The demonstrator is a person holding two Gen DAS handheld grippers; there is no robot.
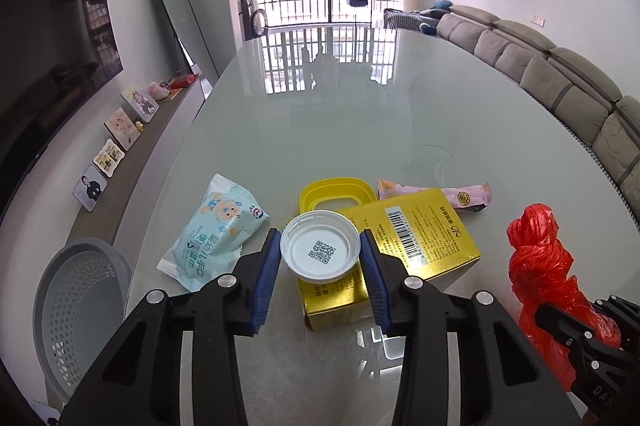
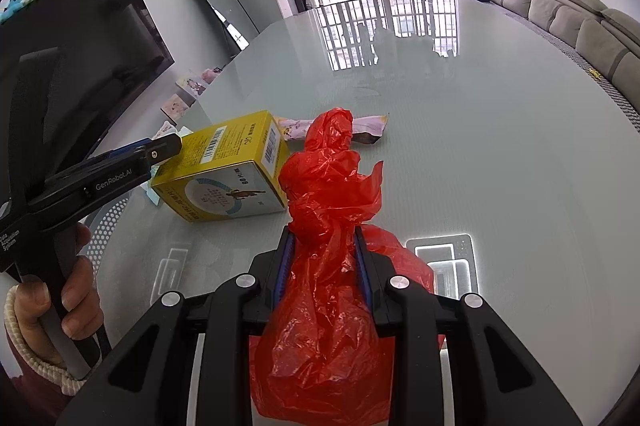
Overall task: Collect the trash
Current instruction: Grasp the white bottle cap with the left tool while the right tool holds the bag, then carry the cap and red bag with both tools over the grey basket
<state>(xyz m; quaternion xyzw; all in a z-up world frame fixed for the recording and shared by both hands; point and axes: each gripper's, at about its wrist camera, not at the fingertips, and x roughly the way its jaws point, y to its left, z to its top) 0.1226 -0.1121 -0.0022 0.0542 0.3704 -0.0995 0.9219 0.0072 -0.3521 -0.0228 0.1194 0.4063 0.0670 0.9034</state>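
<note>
Left wrist: left claw [image 1: 320, 258] grips white lid [image 1: 320, 250]; table [image 1: 360, 113] open beyond.

Black hand-held gripper [image 1: 320, 262], blue ribbed pads [image 1: 266, 278], silver screws

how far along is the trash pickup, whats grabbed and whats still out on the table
Nothing visibly binned yet: the grey basket beside the table looks empty. In hand: the left gripper is shut on the white lid, and the right gripper is shut on the red plastic bag. Left on the table: the wipes pack, yellow box, yellow plastic piece and pink wrapper.
</note>
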